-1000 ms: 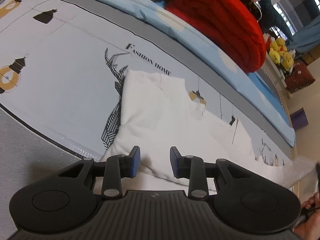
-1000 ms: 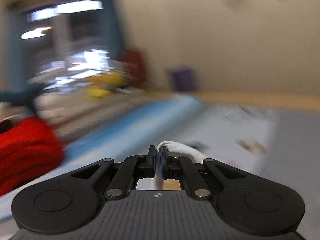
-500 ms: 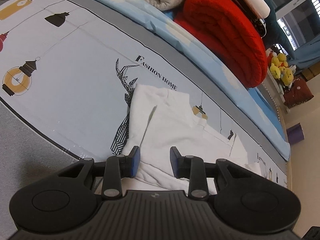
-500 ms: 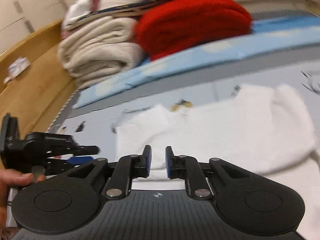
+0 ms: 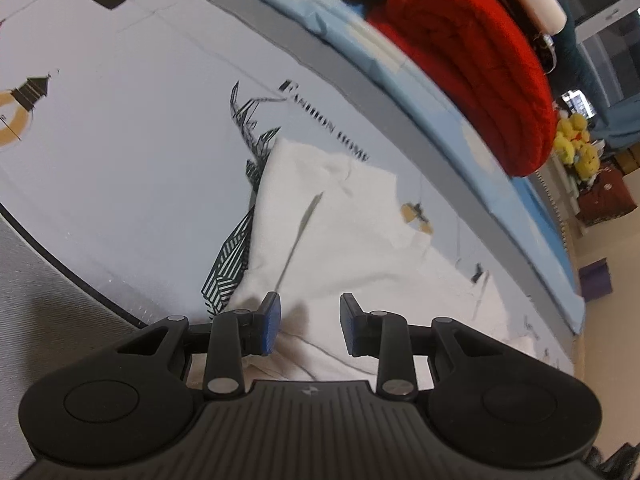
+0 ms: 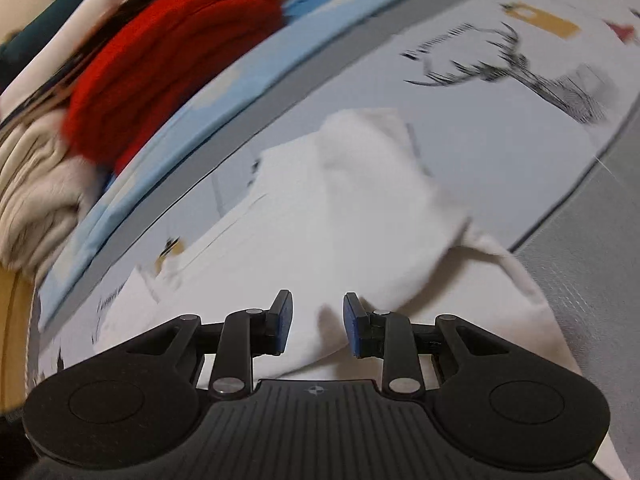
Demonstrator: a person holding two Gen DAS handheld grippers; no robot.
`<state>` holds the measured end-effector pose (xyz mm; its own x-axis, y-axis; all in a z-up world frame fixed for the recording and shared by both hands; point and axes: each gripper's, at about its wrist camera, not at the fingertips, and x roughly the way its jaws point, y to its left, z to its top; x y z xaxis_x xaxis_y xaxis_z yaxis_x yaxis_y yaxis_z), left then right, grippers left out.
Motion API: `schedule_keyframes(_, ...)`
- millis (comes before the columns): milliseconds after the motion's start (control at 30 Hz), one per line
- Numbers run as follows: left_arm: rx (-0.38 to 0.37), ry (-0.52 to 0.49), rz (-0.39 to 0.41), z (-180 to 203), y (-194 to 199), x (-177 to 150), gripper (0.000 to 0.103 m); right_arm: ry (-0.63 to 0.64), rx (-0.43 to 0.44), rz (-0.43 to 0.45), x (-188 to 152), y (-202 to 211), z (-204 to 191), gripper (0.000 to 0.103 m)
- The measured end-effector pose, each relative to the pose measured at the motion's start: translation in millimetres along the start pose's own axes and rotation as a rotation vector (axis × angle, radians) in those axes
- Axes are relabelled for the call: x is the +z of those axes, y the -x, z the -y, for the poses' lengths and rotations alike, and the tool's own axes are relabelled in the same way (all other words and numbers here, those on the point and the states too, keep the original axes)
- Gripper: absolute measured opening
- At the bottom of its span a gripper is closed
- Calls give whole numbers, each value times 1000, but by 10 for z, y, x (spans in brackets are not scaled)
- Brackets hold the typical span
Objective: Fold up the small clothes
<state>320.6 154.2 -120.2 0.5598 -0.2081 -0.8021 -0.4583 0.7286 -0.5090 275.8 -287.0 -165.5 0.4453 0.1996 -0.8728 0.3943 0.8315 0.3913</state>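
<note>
The white garment (image 5: 340, 232) is lying partly folded on the printed bed sheet (image 5: 132, 152), one side flap already laid over, just ahead of both tongs. The left tongs (image 5: 309, 324) and right tongs (image 6: 317, 323) are gaping wide, gripping nothing; further folds look outstanding.

White garment (image 5: 352, 240): soft matt cloth. Printed sheet (image 5: 140, 140): smooth fabric. Red blanket (image 5: 472, 64): ribbed, perhaps knitted. Left tool (image 5: 308, 326): matt black plastic.

red blanket (image 5: 472, 64) rolled | printed bedsheet (image 5: 140, 128) | yellow plush toys (image 5: 578, 140)
</note>
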Motion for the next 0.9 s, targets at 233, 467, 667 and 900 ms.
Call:
schedule_keyframes(233, 55, -20, -18, -24, -229, -56, 33, -96, -8, 2, 91, -56, 177, 30)
schedule_keyframes(467, 13, -78, 114, 193, 180, -6, 6, -135, -37, 35, 165, 34, 281, 30)
schedule_keyframes(667, 40, -138, 248, 236, 642, -14, 6, -164, -41, 47, 186, 35, 295, 30)
schedule_keyframes(900, 81, -5, 8, -105, 208, 16, 23, -209, -137, 8, 143, -32, 407, 30)
